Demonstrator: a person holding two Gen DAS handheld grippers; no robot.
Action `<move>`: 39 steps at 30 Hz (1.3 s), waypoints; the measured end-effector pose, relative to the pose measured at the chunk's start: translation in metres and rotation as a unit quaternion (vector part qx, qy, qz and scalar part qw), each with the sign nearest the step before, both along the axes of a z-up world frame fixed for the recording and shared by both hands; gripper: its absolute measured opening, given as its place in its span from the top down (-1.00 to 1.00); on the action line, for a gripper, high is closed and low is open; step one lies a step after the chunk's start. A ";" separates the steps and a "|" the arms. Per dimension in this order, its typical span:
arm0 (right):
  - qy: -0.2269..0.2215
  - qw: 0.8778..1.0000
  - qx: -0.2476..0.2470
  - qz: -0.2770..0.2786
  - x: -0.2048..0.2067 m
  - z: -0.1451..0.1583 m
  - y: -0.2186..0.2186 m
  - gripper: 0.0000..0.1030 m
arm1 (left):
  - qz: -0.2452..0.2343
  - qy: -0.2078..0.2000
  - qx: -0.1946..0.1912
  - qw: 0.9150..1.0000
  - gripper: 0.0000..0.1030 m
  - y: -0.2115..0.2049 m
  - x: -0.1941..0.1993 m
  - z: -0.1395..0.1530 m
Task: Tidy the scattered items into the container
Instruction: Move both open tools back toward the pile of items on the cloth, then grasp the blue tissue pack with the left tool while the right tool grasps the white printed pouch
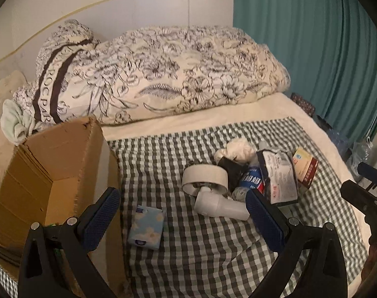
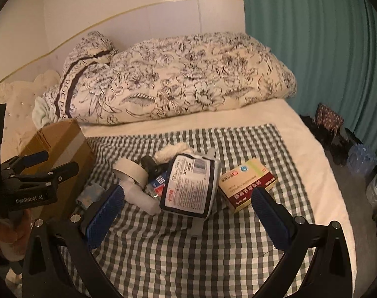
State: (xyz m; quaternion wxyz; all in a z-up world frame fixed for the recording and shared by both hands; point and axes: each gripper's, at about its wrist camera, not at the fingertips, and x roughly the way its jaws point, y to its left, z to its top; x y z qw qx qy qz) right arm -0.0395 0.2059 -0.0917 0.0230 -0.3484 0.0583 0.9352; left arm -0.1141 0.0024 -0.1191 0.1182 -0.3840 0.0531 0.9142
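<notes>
Floral quilt (image 1: 158, 74): bulky, cream with black line-drawn flowers, heaped across the upper half of both views; a dark band at its left end is lettered, partly legible as "PAR".

Gingham cloth (image 1: 200, 248): green-and-white check, spread flat over the lower centre; the scattered items are borne on it.

Cardboard box (image 1: 51, 173): brown corrugated, open-topped, at lower left of the left wrist view, its long axis running from the lower edge toward the quilt.

Left gripper (image 1: 183, 218): black frame, blue textured pads, jaws held wide and empty, above the cloth beside the box. "GenRobot.AI" is read on its body in the right wrist view.

Right gripper (image 2: 188, 213): same build, jaws wide, nothing held, just short of the clutter.

Soft white packet (image 2: 190, 186): dark-edged, densely printed, tilted upright at centre.

Medicine carton (image 2: 248, 183): rectangular, cream and maroon, lying flat, long axis running lower left to upper right, right of the packet.

Tape roll (image 1: 204, 178): white, on edge, left of the pile.

Tissue pack (image 1: 146, 228): pale blue, flowered, lying apart near the box.
</notes>
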 end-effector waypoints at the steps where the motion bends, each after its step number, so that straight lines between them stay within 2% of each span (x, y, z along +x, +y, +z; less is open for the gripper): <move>1: -0.007 1.000 -0.002 -0.001 -0.003 -0.005 0.001 -1.00 | 0.000 -0.007 0.001 1.000 -1.00 0.000 -0.002 -0.004; 14: -0.067 0.998 -0.009 0.012 -0.040 -0.060 -0.001 -1.00 | 0.012 -0.041 -0.023 0.999 -1.00 0.005 -0.021 -0.053; 26: -0.095 0.995 0.003 0.005 -0.068 -0.091 -0.007 -1.00 | 0.024 -0.069 -0.030 0.997 -1.00 0.010 -0.036 -0.087; 34: -0.111 0.994 0.016 -0.003 -0.080 -0.108 -0.009 -1.00 | 0.033 -0.080 -0.052 0.995 -1.00 0.013 -0.046 -0.108; 39: -0.109 0.994 0.025 -0.021 -0.079 -0.115 -0.003 -1.00 | 0.032 -0.111 -0.047 0.992 -0.96 0.010 -0.052 -0.124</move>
